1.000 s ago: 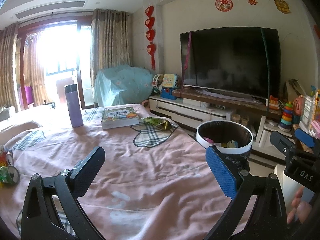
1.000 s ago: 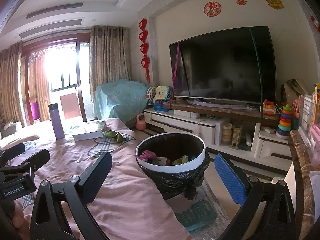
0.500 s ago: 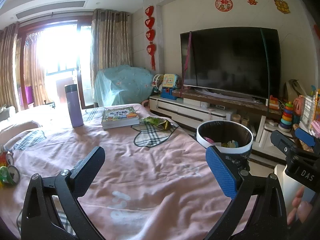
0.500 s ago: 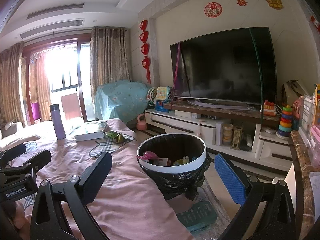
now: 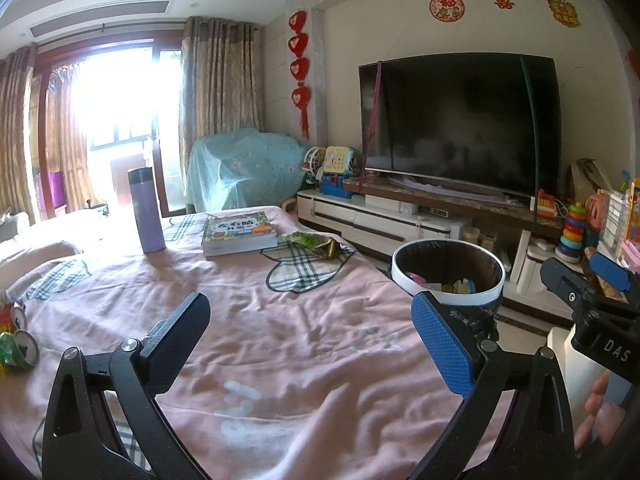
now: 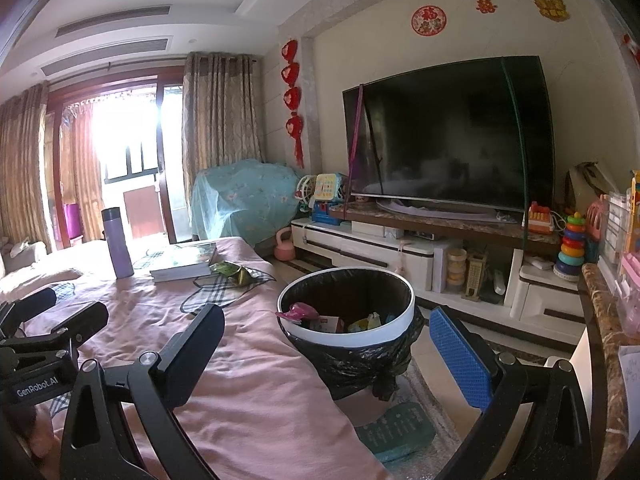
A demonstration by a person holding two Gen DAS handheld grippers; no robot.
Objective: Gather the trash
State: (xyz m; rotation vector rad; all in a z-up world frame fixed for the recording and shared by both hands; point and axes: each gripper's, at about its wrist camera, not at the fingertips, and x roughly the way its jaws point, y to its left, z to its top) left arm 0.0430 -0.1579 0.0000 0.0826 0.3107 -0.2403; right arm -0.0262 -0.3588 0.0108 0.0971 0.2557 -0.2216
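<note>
A green and gold snack wrapper lies on the pink cloth beside a book; it also shows in the right wrist view. Crushed cans lie at the table's left edge. A white-rimmed trash bin with a black liner stands off the table's right side and holds several pieces of trash; in the right wrist view the bin is just ahead. My left gripper is open and empty above the cloth. My right gripper is open and empty before the bin.
A purple flask and a book stand at the table's far side. A TV on a low cabinet with toys lines the right wall. A green remote-like object lies on the floor below the bin.
The right wrist view has risen slightly, so the bin sits a little lower in it. The left gripper has not visibly moved.
</note>
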